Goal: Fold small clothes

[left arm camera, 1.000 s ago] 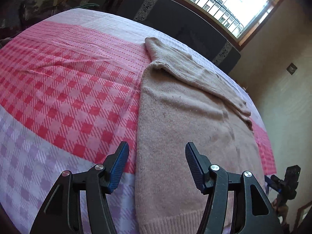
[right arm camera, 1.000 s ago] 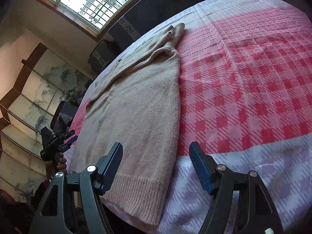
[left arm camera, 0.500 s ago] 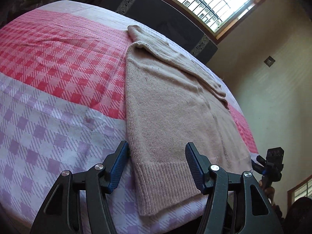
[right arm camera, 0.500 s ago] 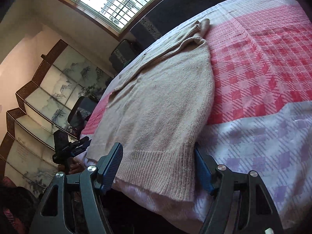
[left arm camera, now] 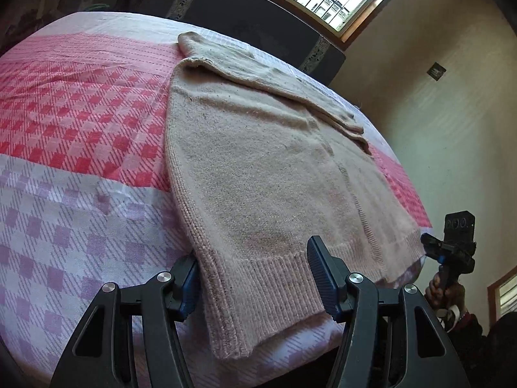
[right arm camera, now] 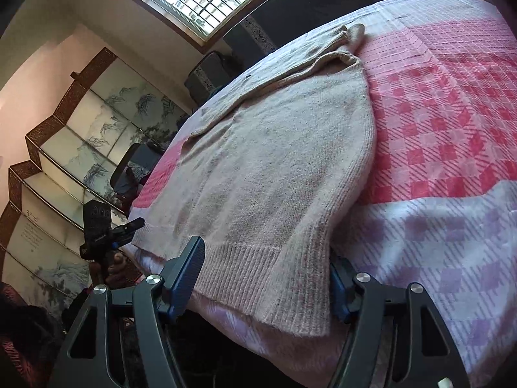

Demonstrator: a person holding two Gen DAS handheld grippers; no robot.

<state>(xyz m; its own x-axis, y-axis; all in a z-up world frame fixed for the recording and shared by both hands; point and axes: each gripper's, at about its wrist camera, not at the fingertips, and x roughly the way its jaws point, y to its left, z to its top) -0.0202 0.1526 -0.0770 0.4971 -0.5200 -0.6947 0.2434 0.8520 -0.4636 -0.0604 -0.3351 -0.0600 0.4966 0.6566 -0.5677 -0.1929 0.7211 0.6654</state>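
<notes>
A beige knit sweater [left arm camera: 265, 168] lies flat on a pink and lilac checked bedspread [left arm camera: 71, 135], sleeves folded across its far end. My left gripper [left arm camera: 255, 278] is open, its fingers straddling the ribbed hem's left corner. In the right wrist view the same sweater [right arm camera: 278, 168] lies on the bedspread [right arm camera: 452, 135]. My right gripper [right arm camera: 268, 278] is open around the hem's right corner, the cloth draped between its fingers. The inner blue pad of each gripper is partly hidden by knit.
The bed's near edge drops just under both grippers. A dark sofa [left arm camera: 258, 26] stands under the window beyond the bed. A painted folding screen [right arm camera: 80, 148] stands to the left. The other gripper shows at the frame side [left arm camera: 452, 245], [right arm camera: 103, 229].
Both grippers have come back and down from over the sweater's middle to its hem at the near bed edge. The hem corners now sit between the open fingers.
</notes>
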